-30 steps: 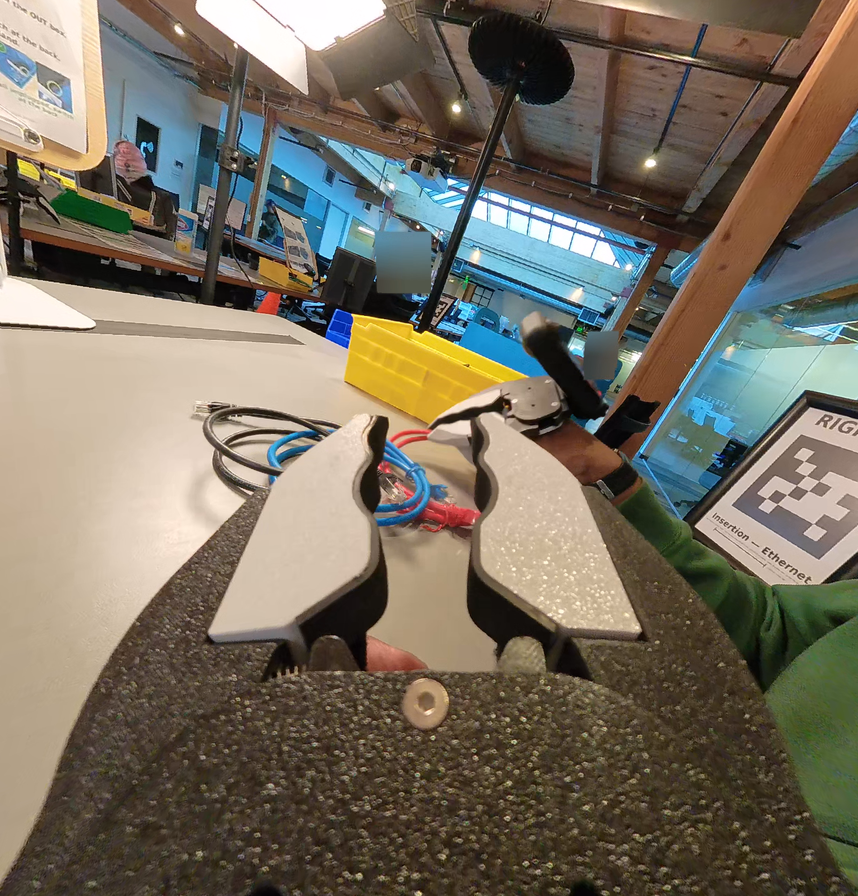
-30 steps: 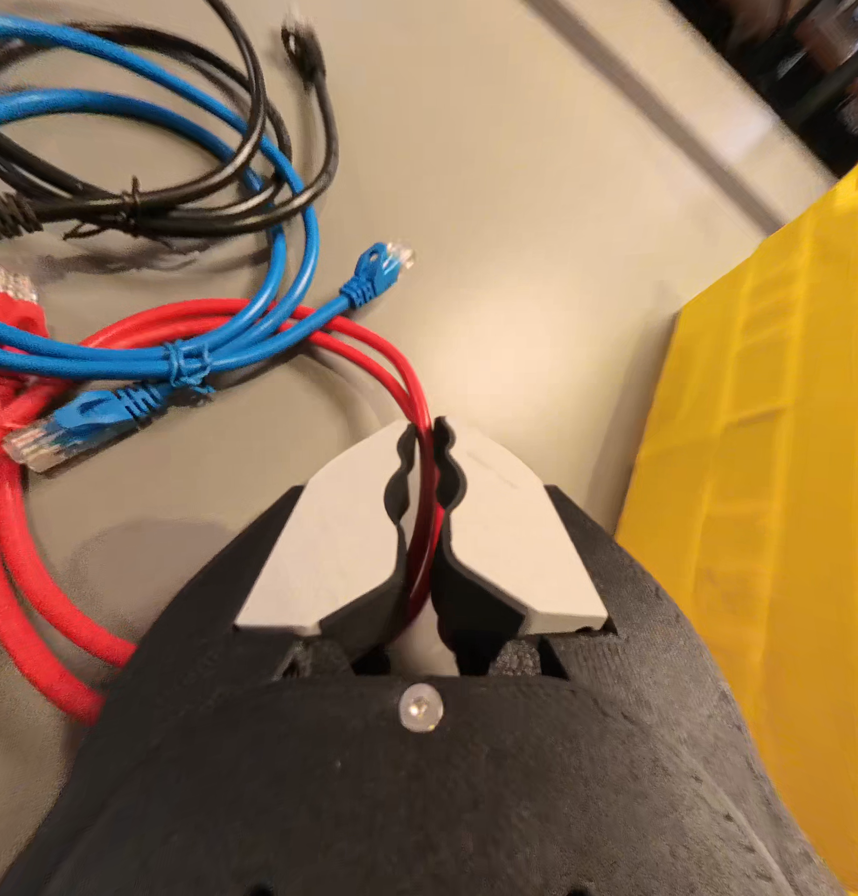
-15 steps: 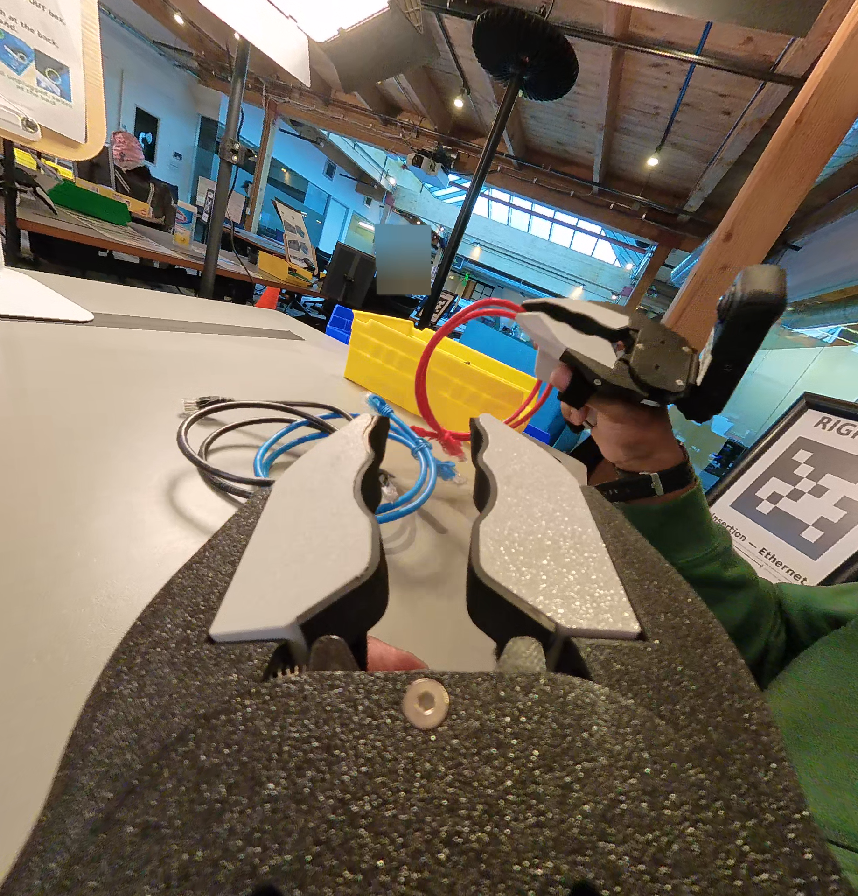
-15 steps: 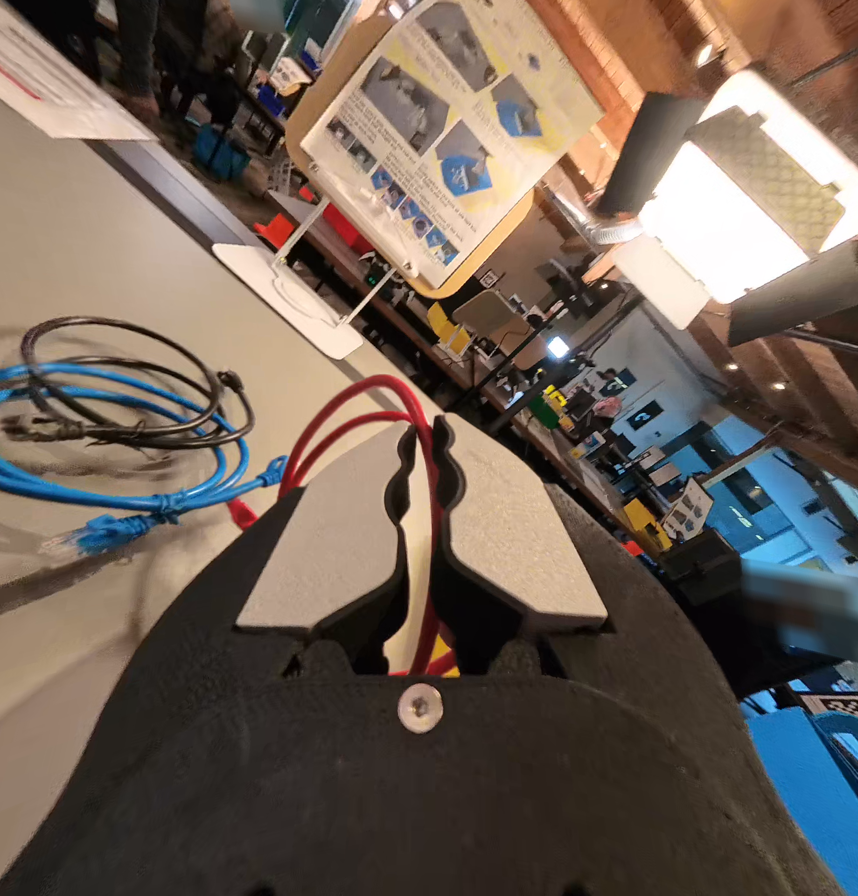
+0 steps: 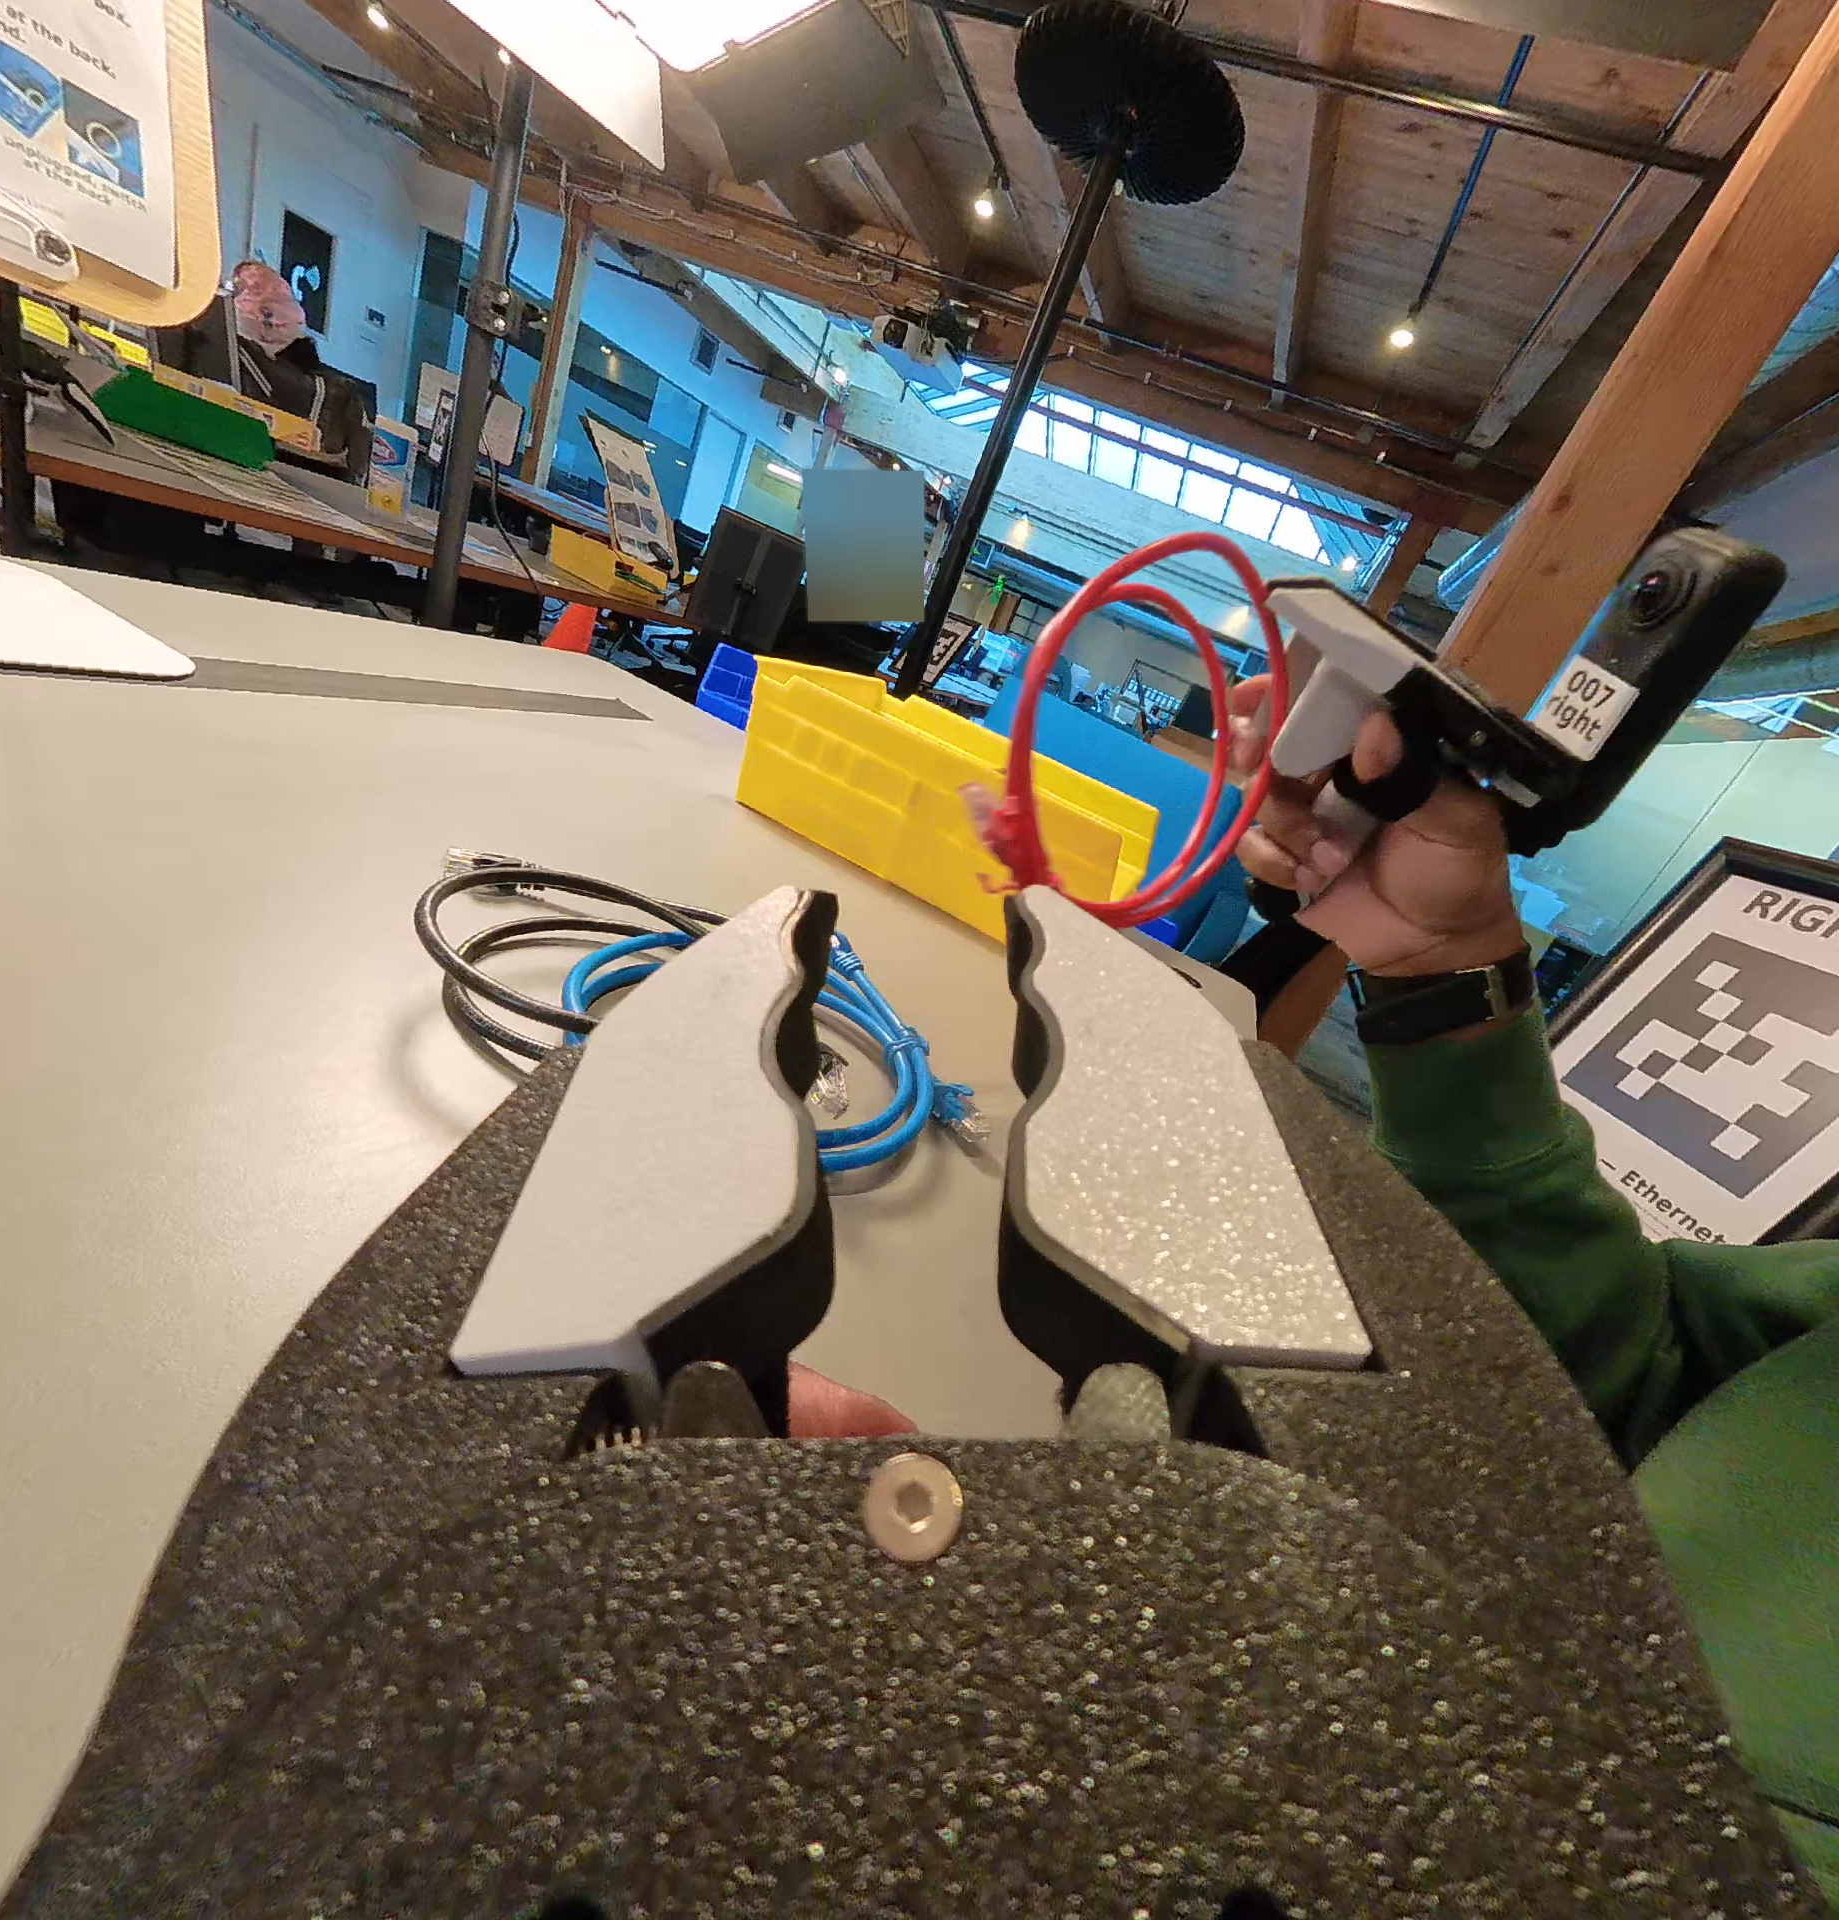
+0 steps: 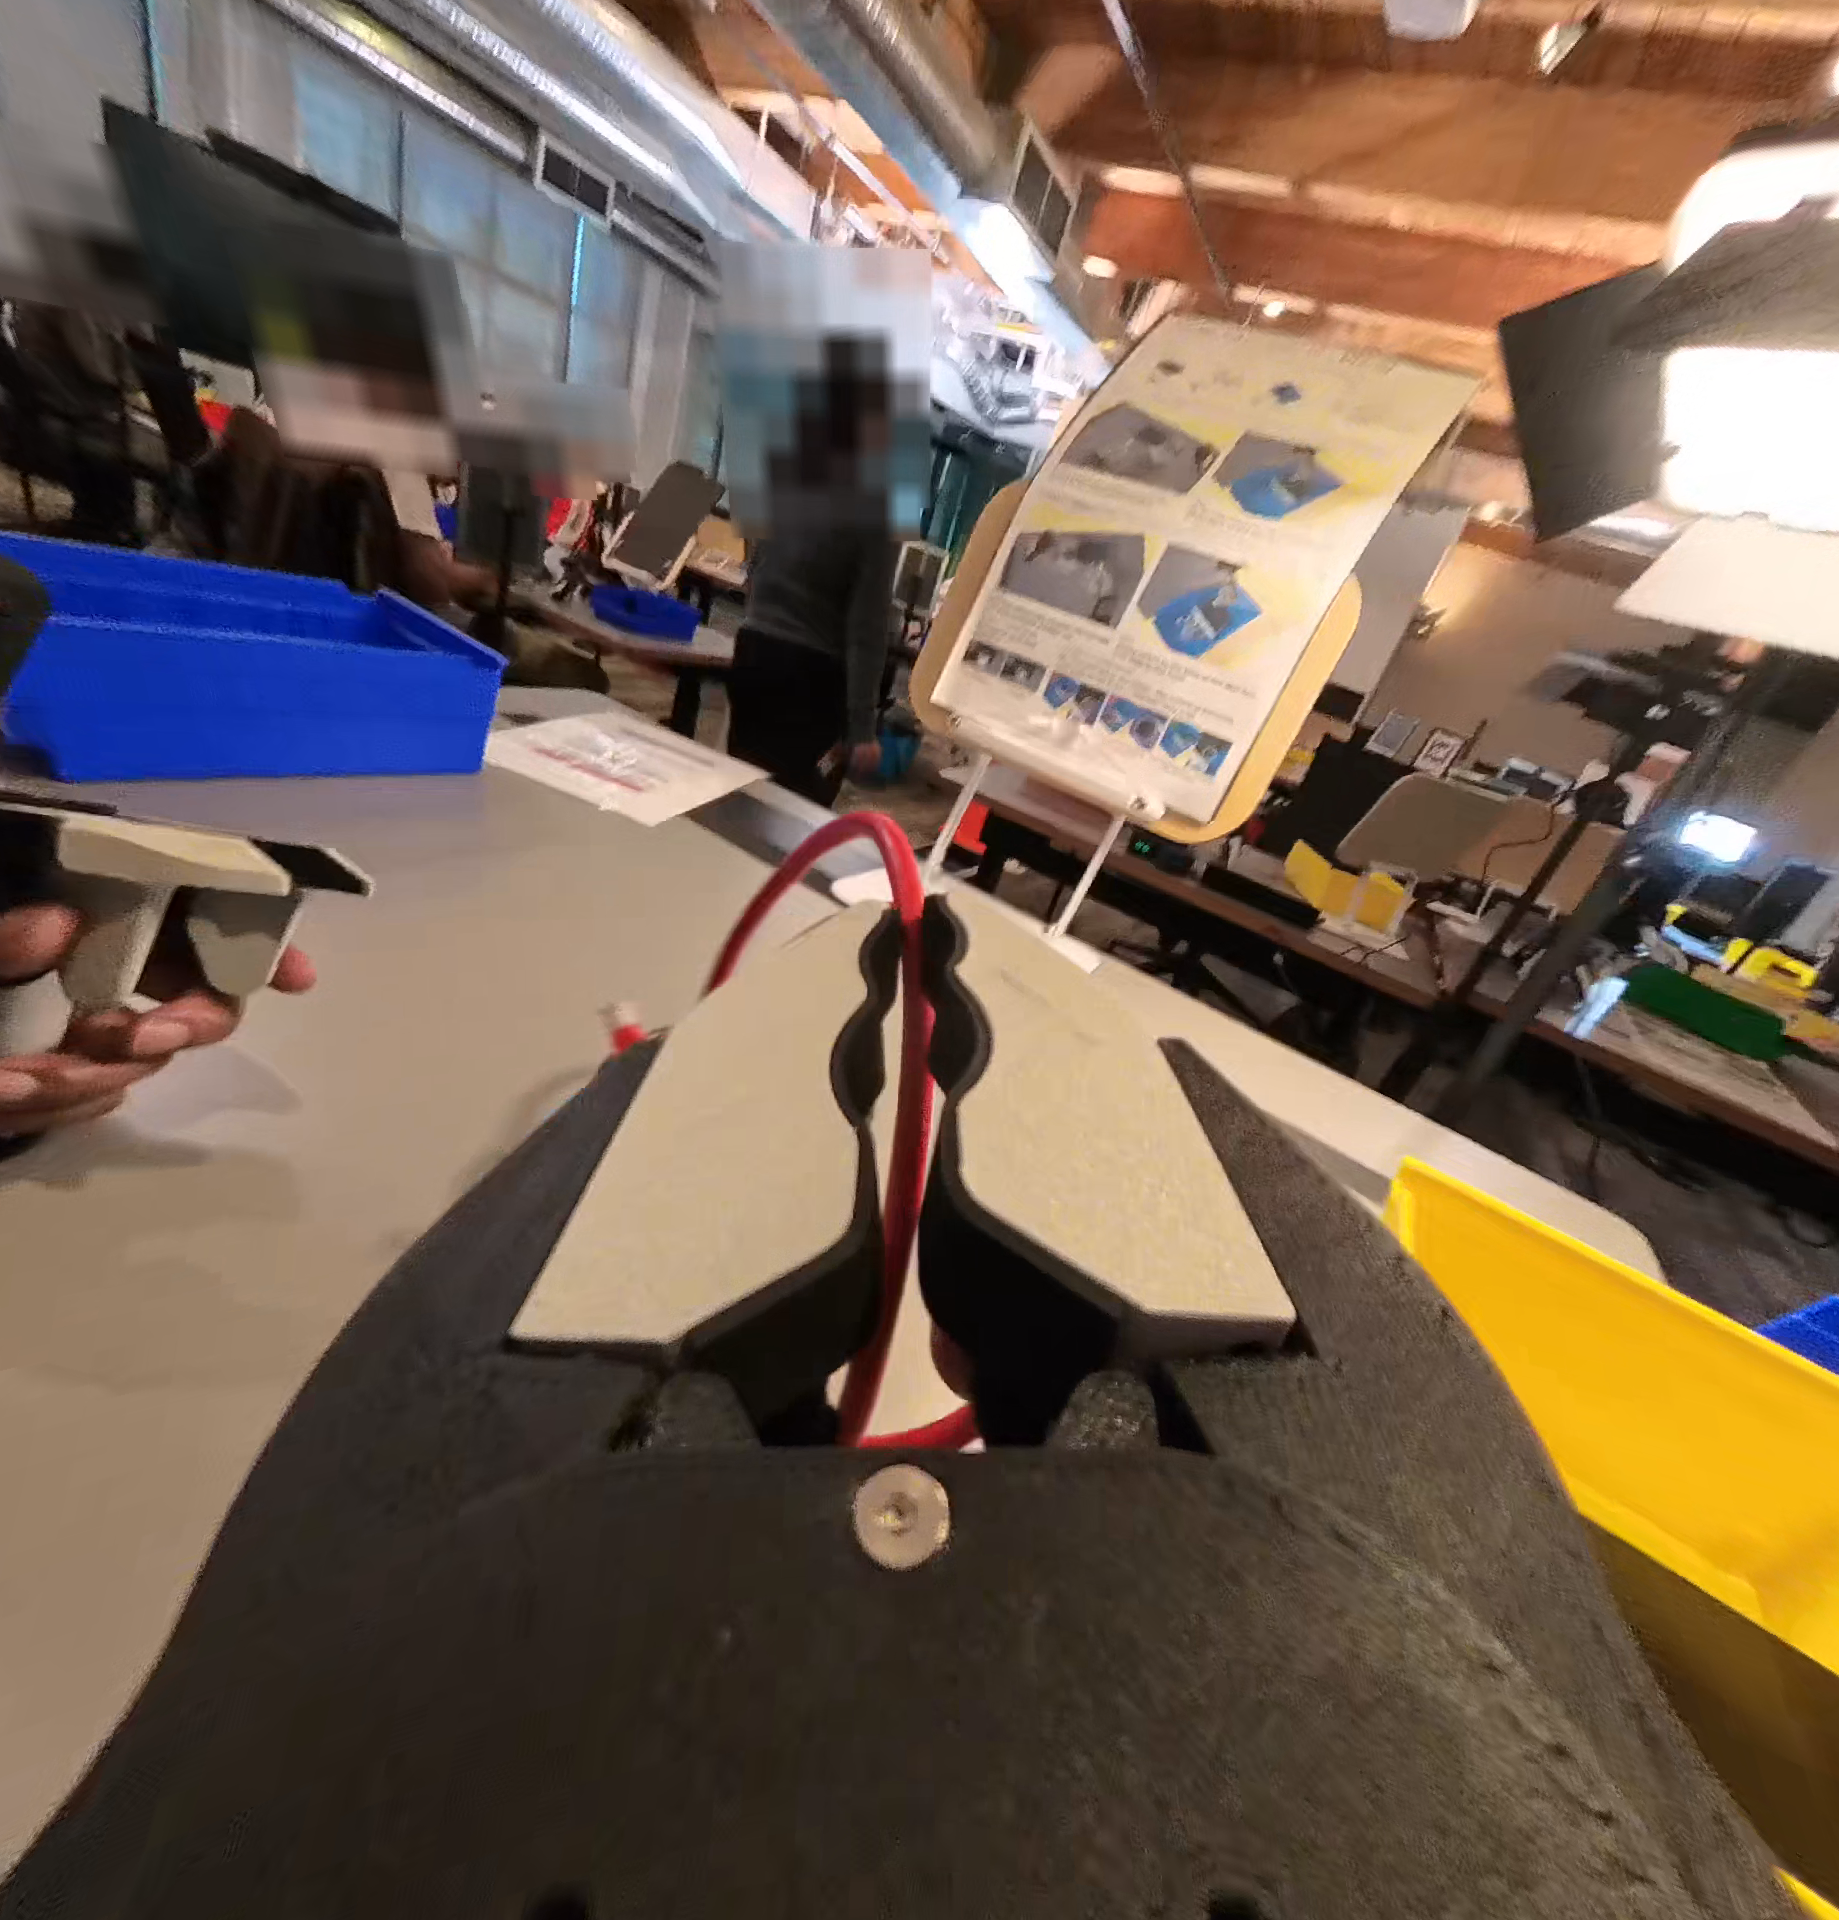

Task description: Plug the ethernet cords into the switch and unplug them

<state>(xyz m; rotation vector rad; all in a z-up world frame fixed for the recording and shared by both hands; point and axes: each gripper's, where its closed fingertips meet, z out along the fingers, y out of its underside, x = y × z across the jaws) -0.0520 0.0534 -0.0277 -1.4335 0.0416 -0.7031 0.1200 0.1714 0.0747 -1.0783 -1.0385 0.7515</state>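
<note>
My right gripper (image 6: 910, 920) is shut on the red ethernet cord (image 6: 899, 1174), which runs between its fingers. In the left wrist view that gripper (image 5: 1284, 613) holds the coiled red cord (image 5: 1006, 847) in the air above the yellow bin, with one plug hanging. My left gripper (image 5: 920, 914) is open and empty, low over the table. A coiled blue cord (image 5: 920, 1081) and a black cord (image 5: 468, 1003) lie on the table just ahead of it. The left gripper (image 6: 312, 894) also shows at the left of the right wrist view. No switch is in view.
A yellow bin (image 5: 894, 790) stands at the table's far right edge, close under the right gripper (image 6: 1673, 1403). A blue bin (image 6: 219, 675) and a paper sheet (image 6: 624, 758) sit at the far side. An instruction board on a stand (image 6: 1154, 623) and a framed marker sign (image 5: 1746, 1060) stand nearby. The gap from one gripper's tips to the other's is roughly 25 cm.
My right gripper has lifted the red cord off the table, clear of the blue and black cords, and swung it up to the right. My left gripper has stayed open and nearly still.
</note>
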